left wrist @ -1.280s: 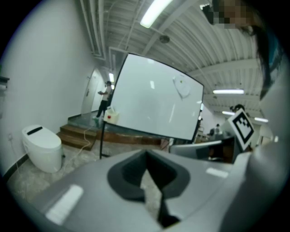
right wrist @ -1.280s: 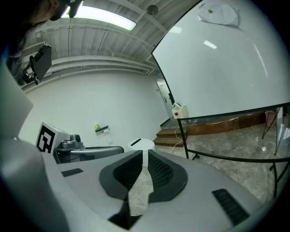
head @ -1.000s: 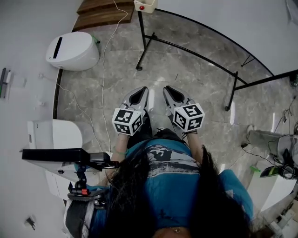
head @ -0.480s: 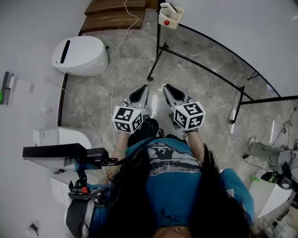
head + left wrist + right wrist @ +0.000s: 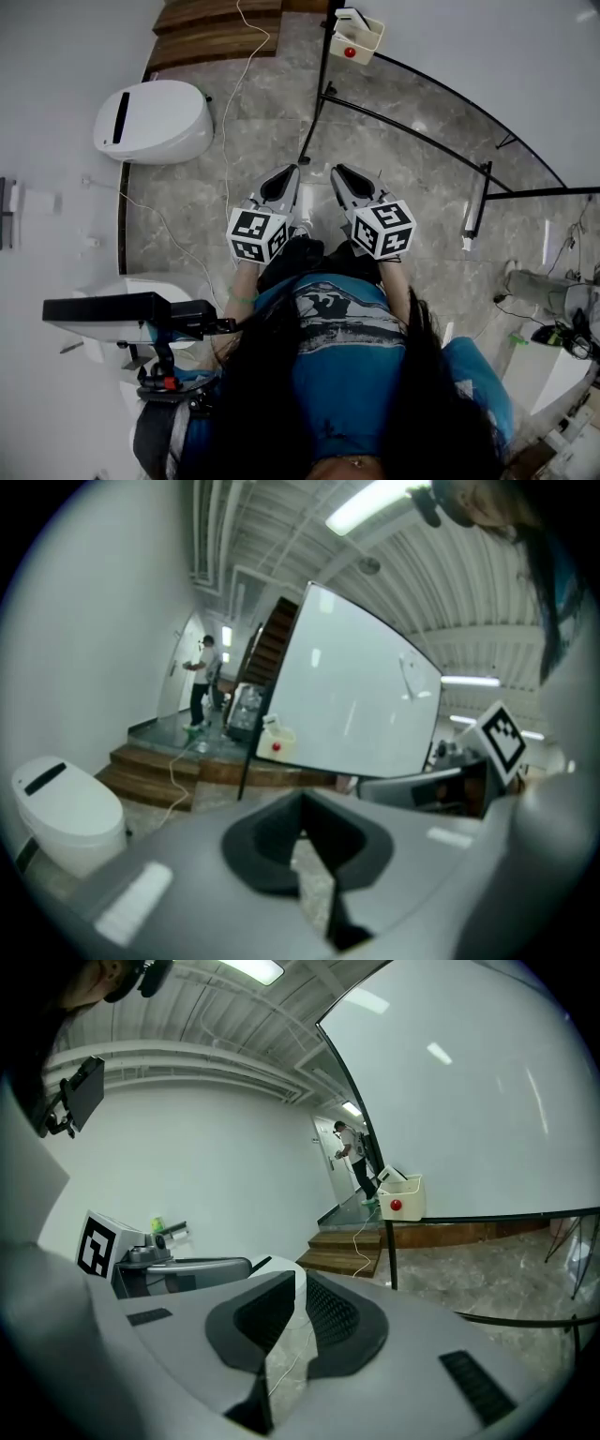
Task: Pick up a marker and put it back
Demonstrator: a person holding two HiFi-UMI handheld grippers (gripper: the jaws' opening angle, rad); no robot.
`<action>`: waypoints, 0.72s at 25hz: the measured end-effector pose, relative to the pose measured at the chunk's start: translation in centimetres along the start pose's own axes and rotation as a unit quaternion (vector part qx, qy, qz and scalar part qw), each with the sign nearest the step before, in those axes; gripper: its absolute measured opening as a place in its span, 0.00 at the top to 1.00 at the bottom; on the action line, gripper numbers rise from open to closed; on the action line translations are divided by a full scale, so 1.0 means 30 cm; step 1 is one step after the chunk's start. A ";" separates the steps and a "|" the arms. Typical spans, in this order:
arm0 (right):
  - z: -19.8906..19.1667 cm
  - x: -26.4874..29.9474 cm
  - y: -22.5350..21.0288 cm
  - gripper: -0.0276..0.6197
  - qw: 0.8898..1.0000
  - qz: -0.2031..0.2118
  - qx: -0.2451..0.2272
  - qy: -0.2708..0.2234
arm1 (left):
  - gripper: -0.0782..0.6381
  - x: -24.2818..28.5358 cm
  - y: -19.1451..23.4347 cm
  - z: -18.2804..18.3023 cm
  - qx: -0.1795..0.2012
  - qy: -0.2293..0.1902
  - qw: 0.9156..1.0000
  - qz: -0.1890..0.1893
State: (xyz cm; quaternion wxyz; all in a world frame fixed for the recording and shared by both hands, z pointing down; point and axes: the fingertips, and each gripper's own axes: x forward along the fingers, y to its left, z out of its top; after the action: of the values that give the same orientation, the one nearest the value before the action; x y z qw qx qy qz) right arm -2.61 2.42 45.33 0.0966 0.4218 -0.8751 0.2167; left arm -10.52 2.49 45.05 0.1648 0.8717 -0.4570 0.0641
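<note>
While the person holds both grippers close in front of the chest above the marble floor (image 5: 394, 141), the left gripper (image 5: 290, 170) has its jaws drawn together, with only a sliver of floor showing between the pads and nothing in them. The right gripper (image 5: 337, 171) is closed and empty in the same way. Ahead, a small cream box (image 5: 356, 36) with a round red spot on its side hangs on the black whiteboard stand (image 5: 320, 89); something white sticks up out of the box, too small to name. Neither gripper has the task's thing: a thin dark stick that may be the marker (image 5: 6, 211) lies well apart, at the left edge of the head view against a white surface. A white pod-shaped unit (image 5: 155, 120) stands on the floor near the wooden steps (image 5: 211, 28)
</note>
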 end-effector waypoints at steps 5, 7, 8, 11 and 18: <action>-0.021 -0.004 -0.008 0.89 1.000 -0.024 0.004 0.008 | 0.89 0.016 -0.001 -0.023 -0.007 0.008 1.000 -0.023; -0.021 0.016 -0.011 0.89 0.999 -0.033 0.006 0.011 | 0.89 0.030 0.027 -0.028 -0.011 0.011 0.999 -0.031; -0.022 0.017 -0.013 0.89 0.999 -0.037 0.006 0.011 | 0.89 0.033 0.029 -0.030 -0.013 0.012 0.999 -0.035; -0.022 -0.002 -0.030 0.89 0.999 -0.043 0.009 0.009 | 0.89 0.043 0.005 -0.033 -0.014 0.013 0.999 -0.041; 0.037 0.133 -0.141 0.89 0.999 -0.035 0.012 0.011 | 0.89 0.185 0.098 0.001 -0.013 0.022 0.999 -0.033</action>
State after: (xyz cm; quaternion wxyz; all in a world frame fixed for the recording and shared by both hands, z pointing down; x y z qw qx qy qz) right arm -1.78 -3.19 47.00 0.1092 0.4512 -0.8558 0.2284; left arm -9.73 -3.36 47.15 0.1883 0.8823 -0.4253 0.0715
